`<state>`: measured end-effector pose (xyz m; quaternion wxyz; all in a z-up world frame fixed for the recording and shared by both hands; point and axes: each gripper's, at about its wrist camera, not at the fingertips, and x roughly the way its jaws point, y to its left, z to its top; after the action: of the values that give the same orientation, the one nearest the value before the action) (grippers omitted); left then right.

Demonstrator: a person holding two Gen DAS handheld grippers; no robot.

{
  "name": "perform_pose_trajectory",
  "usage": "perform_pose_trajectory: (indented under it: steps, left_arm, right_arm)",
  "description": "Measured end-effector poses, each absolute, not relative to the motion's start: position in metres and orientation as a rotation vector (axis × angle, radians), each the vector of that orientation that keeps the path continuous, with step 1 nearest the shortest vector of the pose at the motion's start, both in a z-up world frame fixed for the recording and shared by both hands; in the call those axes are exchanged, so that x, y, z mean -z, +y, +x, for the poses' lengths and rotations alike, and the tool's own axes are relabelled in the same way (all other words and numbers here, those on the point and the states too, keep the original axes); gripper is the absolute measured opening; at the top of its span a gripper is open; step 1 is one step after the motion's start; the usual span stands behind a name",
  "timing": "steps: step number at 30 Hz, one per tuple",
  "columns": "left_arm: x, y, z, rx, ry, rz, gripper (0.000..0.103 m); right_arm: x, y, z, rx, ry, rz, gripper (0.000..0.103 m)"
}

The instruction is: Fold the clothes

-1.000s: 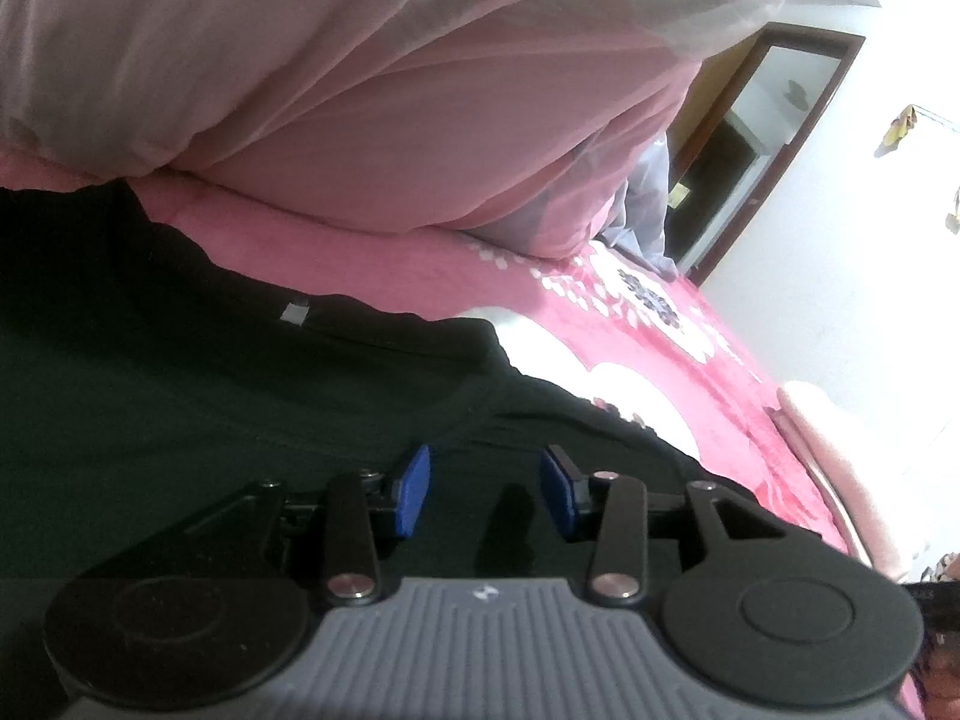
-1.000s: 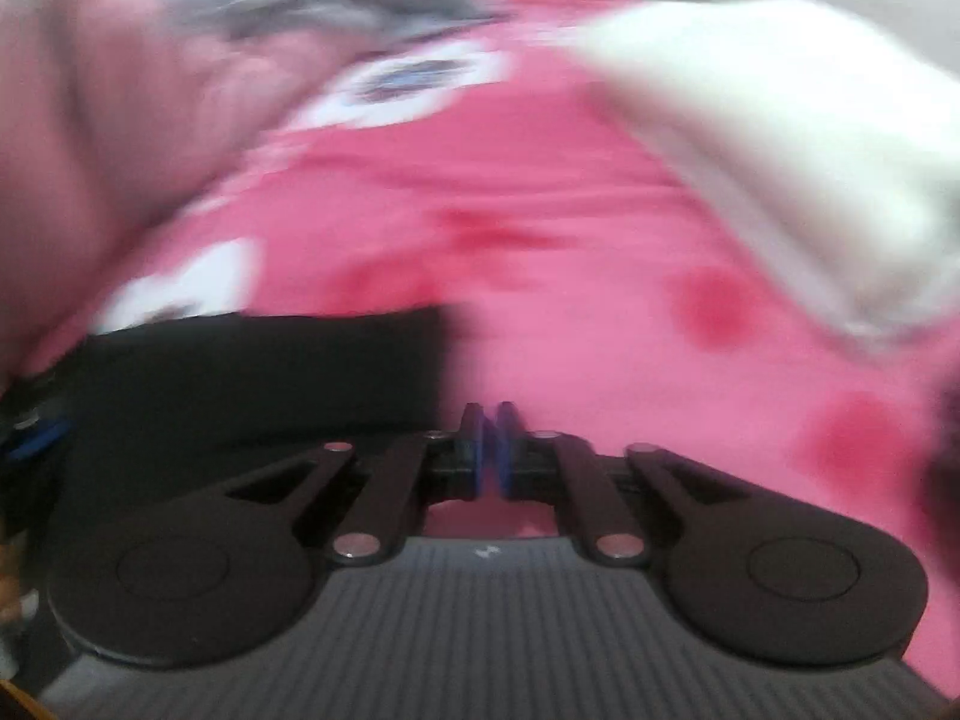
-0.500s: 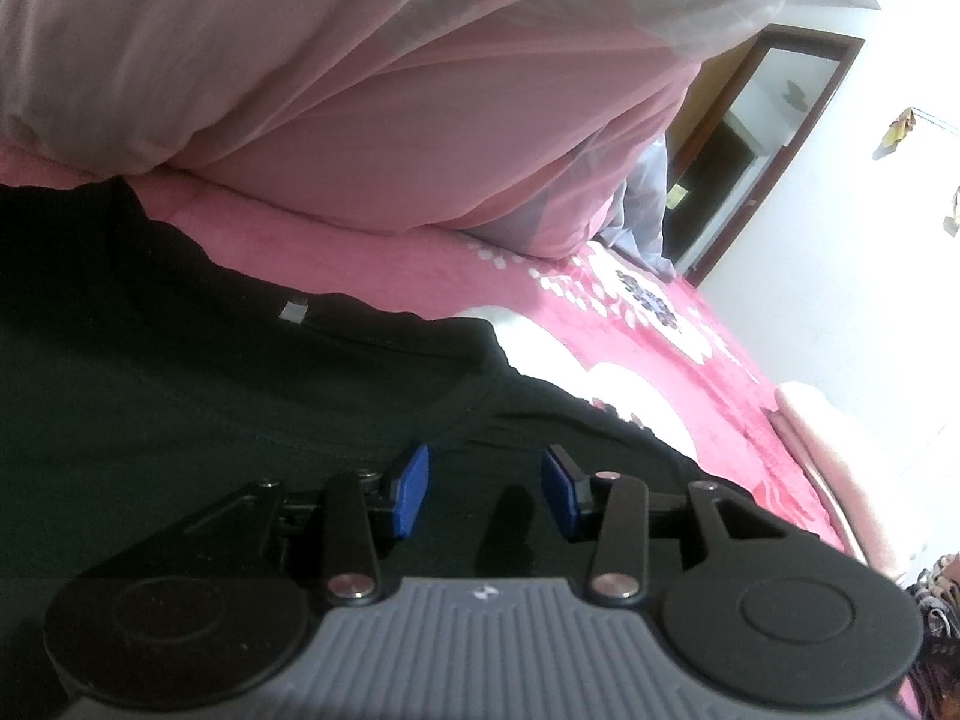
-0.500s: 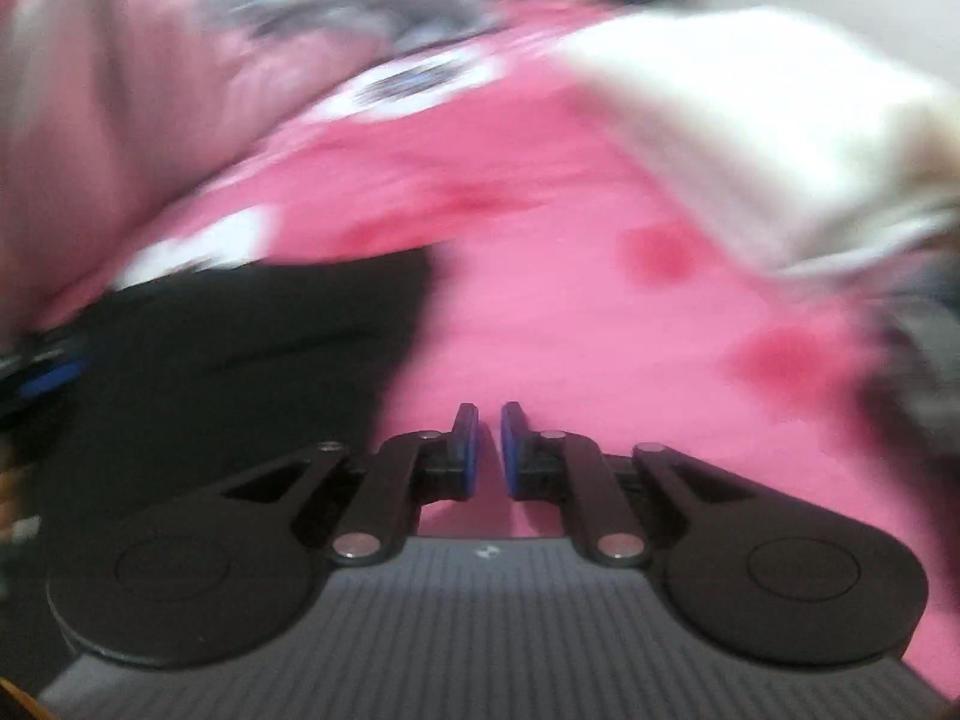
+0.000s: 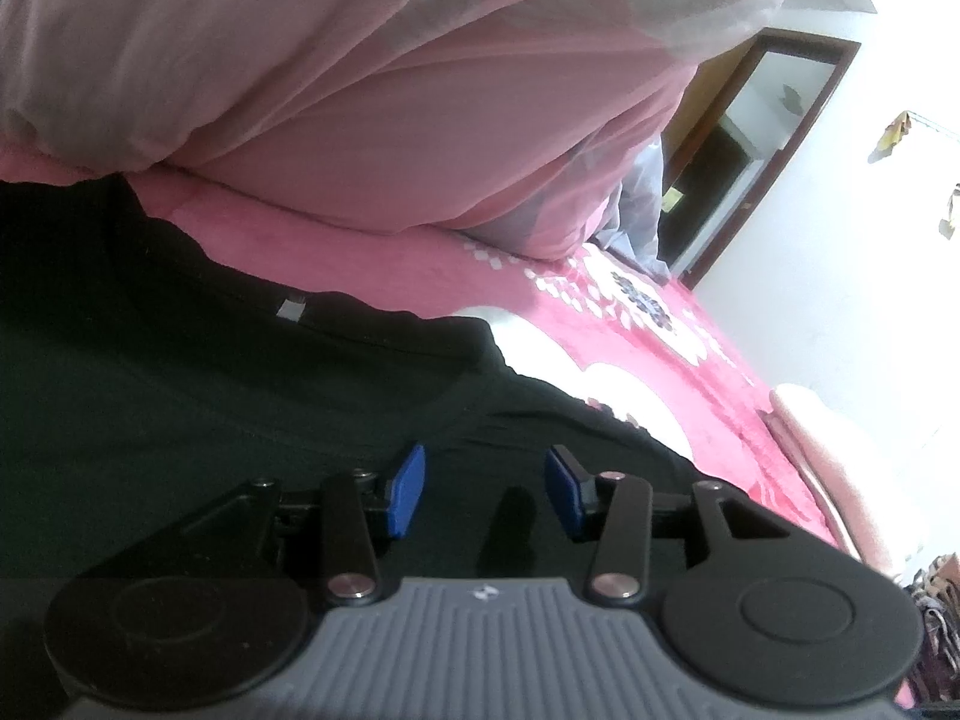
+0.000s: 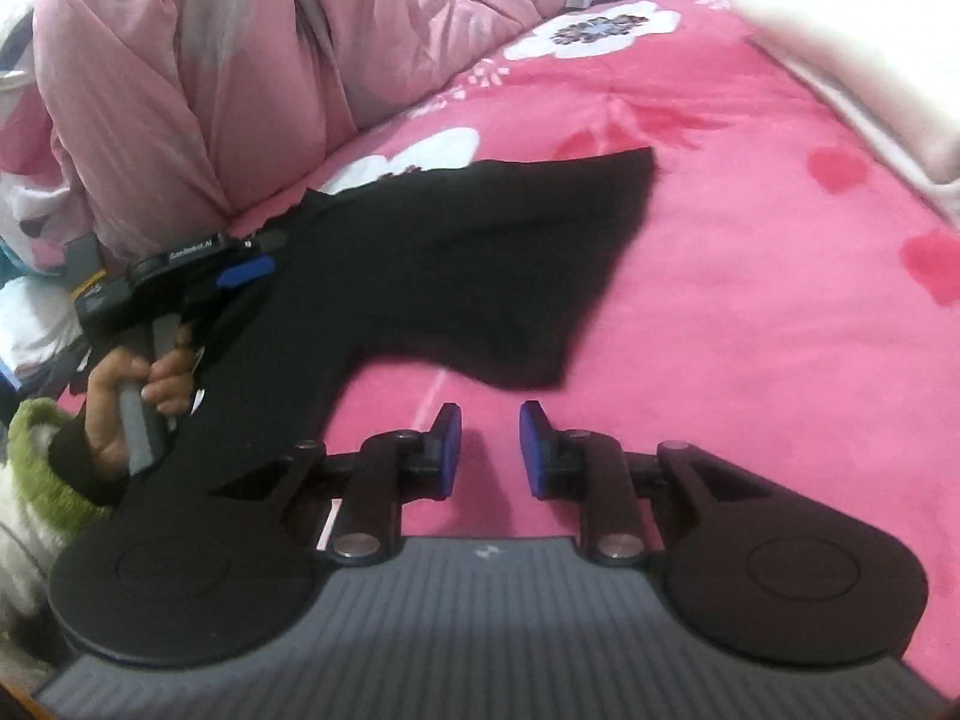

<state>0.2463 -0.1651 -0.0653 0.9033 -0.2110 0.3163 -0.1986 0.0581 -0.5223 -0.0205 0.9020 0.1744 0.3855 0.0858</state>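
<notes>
On pink flowered bedspread (image 6: 750,228), black cotton T-shirt (image 6: 480,264) spread flat. Left tool (image 5: 485,489) parted over shirt, gripping nothing. Right tool (image 6: 491,450) just opening, empty, over bedspread beside sleeve.

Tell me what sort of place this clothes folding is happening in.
Most likely a home bedroom. A black shirt lies spread on a bed with a pink flowered bedspread, a bulky pink duvet is heaped beside it, and a wooden door frame stands in a plain white wall.
</notes>
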Motion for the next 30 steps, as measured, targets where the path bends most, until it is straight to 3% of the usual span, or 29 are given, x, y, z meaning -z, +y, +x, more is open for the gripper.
perform_pose_trajectory:
  steps: [7,12,18,22,26,30]
  left_arm:
    - [0.065,-0.166,0.246,0.407,0.653,-0.434,0.046]
    - [0.066,-0.164,0.246,0.413,0.653,-0.449,0.047]
    - [0.067,-0.162,0.247,0.421,0.655,-0.464,0.048]
    - [0.066,-0.162,0.248,0.422,0.656,-0.464,0.048]
    - [0.066,-0.163,0.248,0.423,0.656,-0.465,0.048]
    - [0.066,-0.163,0.249,0.427,0.658,-0.473,0.049]
  right_arm:
    - [0.002,-0.517,0.109,-0.128,0.666,0.286,0.023]
    - [0.036,-0.502,0.114,-0.096,0.761,0.164,0.023]
    - [0.015,-0.516,0.08,-0.137,0.807,0.209,0.023]
    - [0.005,-0.532,0.133,-0.09,0.753,0.247,0.023]
    - [0.031,-0.557,0.209,0.024,0.788,0.308,0.022]
    - [0.034,-0.591,0.232,0.117,0.758,0.465,0.02]
